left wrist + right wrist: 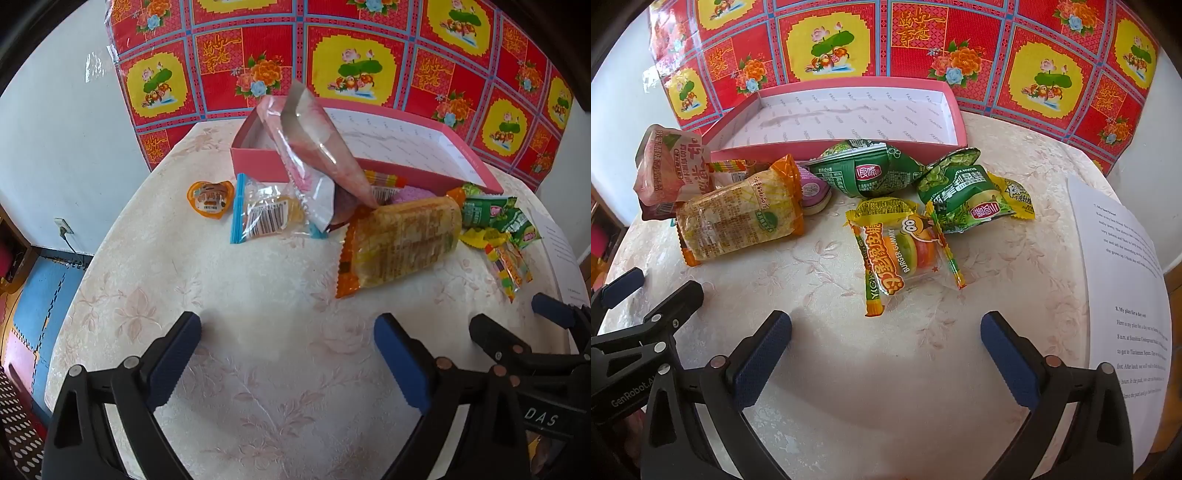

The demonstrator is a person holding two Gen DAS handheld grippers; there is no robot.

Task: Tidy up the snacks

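Both our left gripper [288, 354] and right gripper [886, 350] hang spread and empty, nothing boxed yet, so we next reach for the burger gummy pack [905, 254] at twelve o'clock, bound for the pink box [849, 144].

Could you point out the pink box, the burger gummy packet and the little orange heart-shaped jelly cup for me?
pink box [955, 110]: right wrist view, on its right side wall.
burger gummy packet [908, 254]: right wrist view, on the printed burger.
orange heart-shaped jelly cup [210, 198]: left wrist view, on its lid.

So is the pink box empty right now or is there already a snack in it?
Empty. The pink box shows only its bare printed lining; the snacks all lie outside it on the table.
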